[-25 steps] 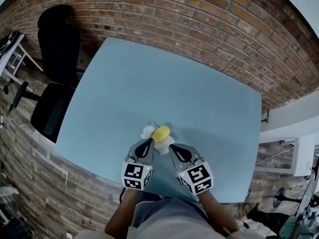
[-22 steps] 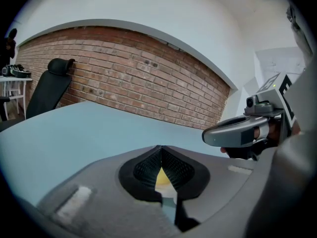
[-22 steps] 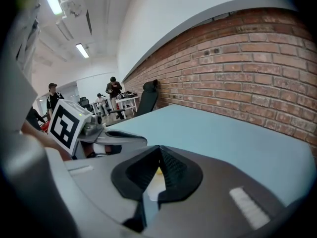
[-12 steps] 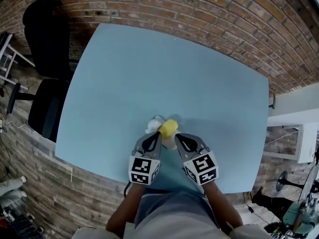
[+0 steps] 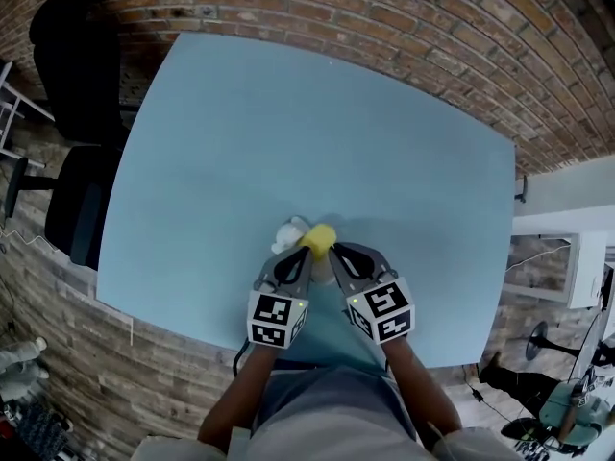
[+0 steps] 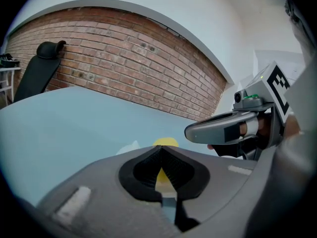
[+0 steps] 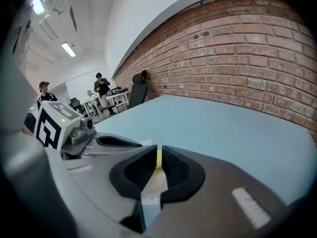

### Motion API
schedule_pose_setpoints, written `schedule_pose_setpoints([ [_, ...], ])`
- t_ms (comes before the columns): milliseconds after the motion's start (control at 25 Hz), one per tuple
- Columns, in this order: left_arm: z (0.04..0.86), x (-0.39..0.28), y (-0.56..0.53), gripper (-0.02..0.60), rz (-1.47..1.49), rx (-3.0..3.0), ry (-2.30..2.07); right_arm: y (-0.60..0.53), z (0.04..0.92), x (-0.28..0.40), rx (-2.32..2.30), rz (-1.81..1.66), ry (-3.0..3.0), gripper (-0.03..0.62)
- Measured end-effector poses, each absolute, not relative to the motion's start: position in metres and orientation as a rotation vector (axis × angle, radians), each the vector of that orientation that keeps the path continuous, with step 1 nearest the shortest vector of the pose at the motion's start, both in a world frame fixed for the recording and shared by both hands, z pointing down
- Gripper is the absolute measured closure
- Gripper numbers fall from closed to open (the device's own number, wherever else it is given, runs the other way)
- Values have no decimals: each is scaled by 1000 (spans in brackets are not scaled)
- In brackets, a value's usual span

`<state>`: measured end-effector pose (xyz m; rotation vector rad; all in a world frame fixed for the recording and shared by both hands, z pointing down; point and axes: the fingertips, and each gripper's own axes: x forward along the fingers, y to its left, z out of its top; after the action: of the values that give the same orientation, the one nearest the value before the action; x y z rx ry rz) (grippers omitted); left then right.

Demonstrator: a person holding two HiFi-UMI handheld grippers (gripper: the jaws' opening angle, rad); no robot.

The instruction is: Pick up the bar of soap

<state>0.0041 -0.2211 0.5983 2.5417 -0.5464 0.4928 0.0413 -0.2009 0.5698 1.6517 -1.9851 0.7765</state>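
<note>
Blue table [image 5: 288, 113], near edge: the bar of soap [image 5: 319, 238] looks firm and slick, so pinch its flat sides; jaws of the left gripper [image 5: 300, 257] meet, those of the right gripper [image 5: 337, 254] are opening, narrow, seemingly empty.

Office: brick wall [image 5: 384, 17], desk chair [image 5: 82, 84]

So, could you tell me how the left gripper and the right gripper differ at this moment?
Jaws: the left gripper has its tips together, while the right gripper is opening, with a narrow slit between its jaws. Side: the left gripper comes at the yellow soap from its left, the right gripper from its right. Shared: both tips sit close to the soap, neither clamps it, and each carries a marker cube.
</note>
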Motion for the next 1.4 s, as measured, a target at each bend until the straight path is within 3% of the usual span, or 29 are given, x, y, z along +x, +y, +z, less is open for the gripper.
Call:
schedule_pose_setpoints([
  [480, 605, 2, -220, 577, 457, 2525, -523, -216, 577, 58, 1694, 879, -1974, 526],
  [720, 605, 3, -221, 577, 427, 2532, -519, -225, 594, 67, 1724, 1085, -1972, 453],
  [1400, 604, 4, -221, 577, 394, 2543, -500, -226, 624, 54, 1488, 1697, -2062, 398],
])
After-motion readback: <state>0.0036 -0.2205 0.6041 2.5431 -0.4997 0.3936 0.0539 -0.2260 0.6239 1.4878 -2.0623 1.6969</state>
